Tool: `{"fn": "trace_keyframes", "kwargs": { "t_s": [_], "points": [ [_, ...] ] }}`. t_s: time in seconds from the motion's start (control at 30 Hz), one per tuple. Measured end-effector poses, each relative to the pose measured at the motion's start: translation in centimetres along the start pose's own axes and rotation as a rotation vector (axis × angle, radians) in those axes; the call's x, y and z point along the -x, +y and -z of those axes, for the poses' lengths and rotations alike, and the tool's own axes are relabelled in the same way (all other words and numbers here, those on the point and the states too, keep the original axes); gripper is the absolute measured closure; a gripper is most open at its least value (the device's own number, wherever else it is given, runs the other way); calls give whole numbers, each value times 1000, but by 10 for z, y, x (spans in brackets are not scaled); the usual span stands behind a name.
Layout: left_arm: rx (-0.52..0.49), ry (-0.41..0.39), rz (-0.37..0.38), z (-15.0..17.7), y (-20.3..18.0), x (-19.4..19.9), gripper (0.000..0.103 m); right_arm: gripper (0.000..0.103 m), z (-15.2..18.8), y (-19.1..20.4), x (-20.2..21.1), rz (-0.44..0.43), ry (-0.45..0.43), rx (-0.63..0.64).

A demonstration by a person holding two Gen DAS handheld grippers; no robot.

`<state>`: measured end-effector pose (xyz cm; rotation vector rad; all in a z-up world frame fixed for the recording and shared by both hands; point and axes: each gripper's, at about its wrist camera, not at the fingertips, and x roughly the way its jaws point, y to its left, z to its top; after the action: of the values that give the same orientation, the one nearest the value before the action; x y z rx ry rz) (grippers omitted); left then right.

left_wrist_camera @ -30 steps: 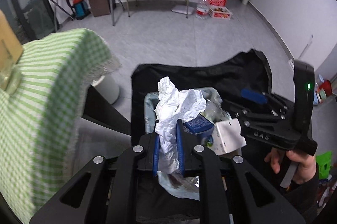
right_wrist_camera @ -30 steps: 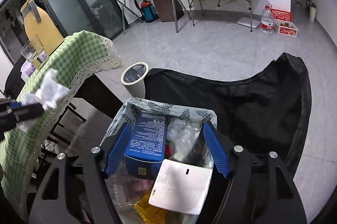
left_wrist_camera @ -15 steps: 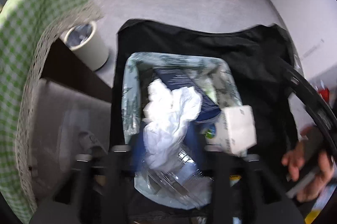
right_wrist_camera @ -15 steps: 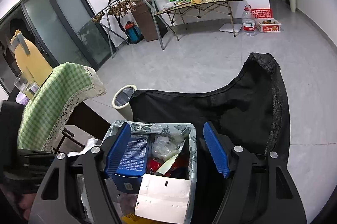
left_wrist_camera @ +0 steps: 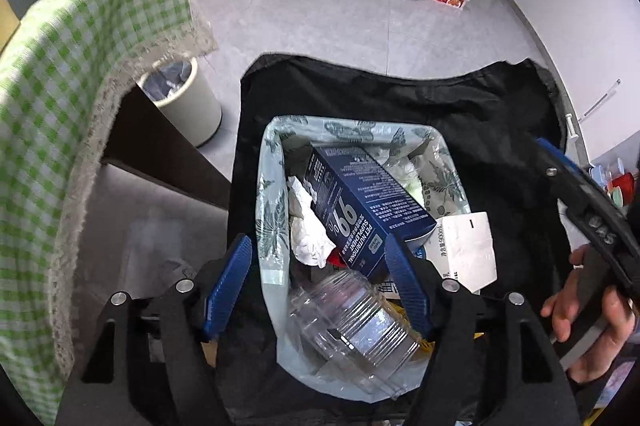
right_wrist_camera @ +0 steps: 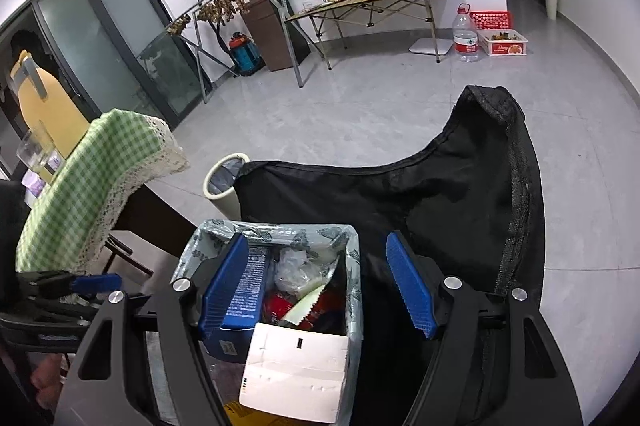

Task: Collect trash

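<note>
A trash bin lined with a leaf-print bag sits on a black fabric seat. In it lie a dark blue box, a crumpled white tissue, a clear plastic cup and a white carton. My left gripper is open and empty, just above the bin. My right gripper is open and empty, also over the bin; the blue box and white carton lie under it. Its black body shows at right in the left wrist view.
A table with a green checked cloth stands at left, with a yellow jug on it. A small white waste bin stands on the floor beside it. A folding table, a water bottle and a red basket stand far back.
My left gripper held the crumpled tissue above the bin, then opened; the tissue now lies in the bin beside the blue box. The right gripper stayed open and drew back a little.
</note>
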<state>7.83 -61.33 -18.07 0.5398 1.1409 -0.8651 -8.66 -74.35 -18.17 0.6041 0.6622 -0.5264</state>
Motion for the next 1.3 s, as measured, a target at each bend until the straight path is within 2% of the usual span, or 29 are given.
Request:
{"fn": "trace_keyframes", "kwargs": {
  "t_s": [0.2, 0.37, 0.57, 0.7, 0.8, 0.93, 1.03, 1.23, 1.3],
  "points": [
    [-37, -138, -10, 3, 8, 53, 26, 34, -1, 13, 11, 27, -32, 4],
    [-52, -287, -57, 0, 26, 109, 18, 34, -9, 42, 30, 32, -73, 54],
    [-29, -481, -97, 0, 68, 175, 14, 34, -31, 91, 63, 20, -151, 149],
    [33, -591, -107, 10, 107, 213, 13, 32, -39, 125, 81, 3, -212, 194],
    [97, -684, -104, 26, 141, 243, 12, 32, -41, 156, 93, -20, -271, 240],
    [167, -794, -171, 56, 186, 285, 10, 27, -39, 205, 112, -56, -368, 324],
    [218, -830, -211, 77, 213, 306, 9, 24, -38, 240, 122, -97, -409, 360],
    [340, -909, -303, 136, 275, 350, 8, 23, -25, 317, 122, -185, -428, 441],
    [377, -913, -343, 157, 297, 361, 8, 19, -17, 342, 119, -207, -436, 463]
  ]
}}
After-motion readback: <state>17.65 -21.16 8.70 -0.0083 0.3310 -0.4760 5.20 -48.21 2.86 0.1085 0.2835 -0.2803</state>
